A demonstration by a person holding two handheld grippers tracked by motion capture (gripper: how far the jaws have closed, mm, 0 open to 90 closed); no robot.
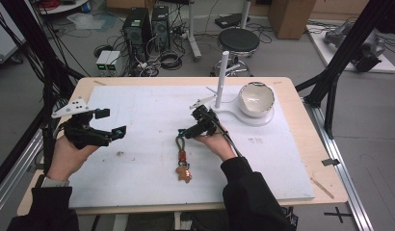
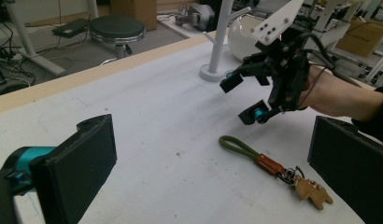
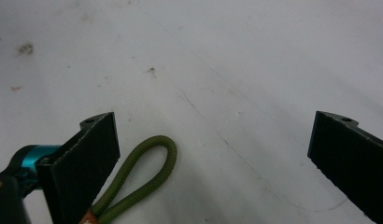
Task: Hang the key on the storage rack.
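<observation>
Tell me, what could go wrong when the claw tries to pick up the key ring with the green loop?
1. The right gripper is open, but the green loop lies near one jaw, not midway. It might close on nothing or only nudge the loop away.
2. The loop lies flat on the white mat, so the jaws may slide over it.
3. The white stand and bowl are close behind that hand; a big lift could bump them.

Keychain [image 1: 182, 156] lies mid-mat [image 1: 138, 183]; bowl [image 1: 256, 99] beside stand [image 1: 222, 79] behind it.
</observation>
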